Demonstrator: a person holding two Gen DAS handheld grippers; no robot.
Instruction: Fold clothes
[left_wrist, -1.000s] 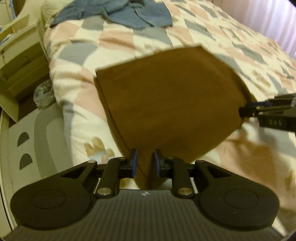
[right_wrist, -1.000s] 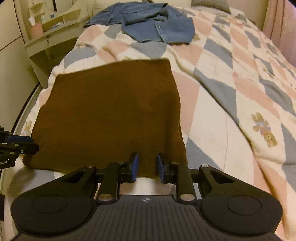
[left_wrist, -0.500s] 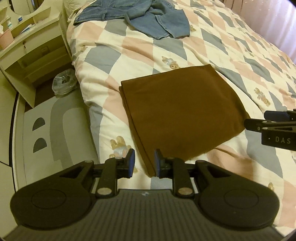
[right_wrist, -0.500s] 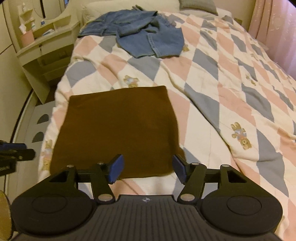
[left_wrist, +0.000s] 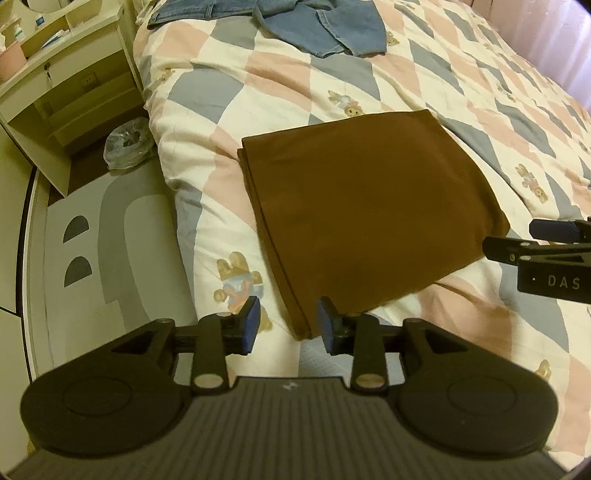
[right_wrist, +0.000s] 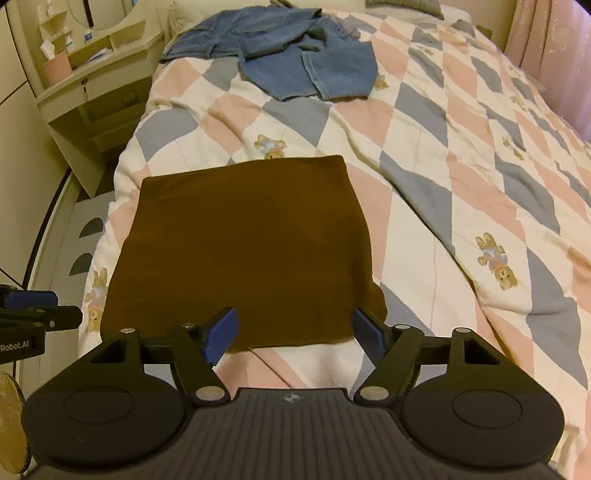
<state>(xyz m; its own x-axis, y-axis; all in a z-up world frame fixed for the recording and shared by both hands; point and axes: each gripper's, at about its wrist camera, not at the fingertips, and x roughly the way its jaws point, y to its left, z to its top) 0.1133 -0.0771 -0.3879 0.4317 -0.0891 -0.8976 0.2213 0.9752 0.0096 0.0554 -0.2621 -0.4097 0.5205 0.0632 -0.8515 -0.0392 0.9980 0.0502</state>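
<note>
A brown garment lies folded flat as a rectangle on the checkered quilt; it also shows in the right wrist view. My left gripper is open and empty, just above the garment's near left corner. My right gripper is wide open and empty, above the garment's near edge. The right gripper also shows at the right edge of the left wrist view. The left gripper shows at the left edge of the right wrist view. A crumpled blue denim garment lies at the far end of the bed.
A cream bedside shelf unit stands left of the bed, with a pink cup on it. A clear plastic bag sits on the floor beside a grey patterned mat. A pink curtain hangs at the right.
Both grippers let go of the brown garment, opened and pulled back. The garment, held up a second ago, now lies flat on the quilt.
</note>
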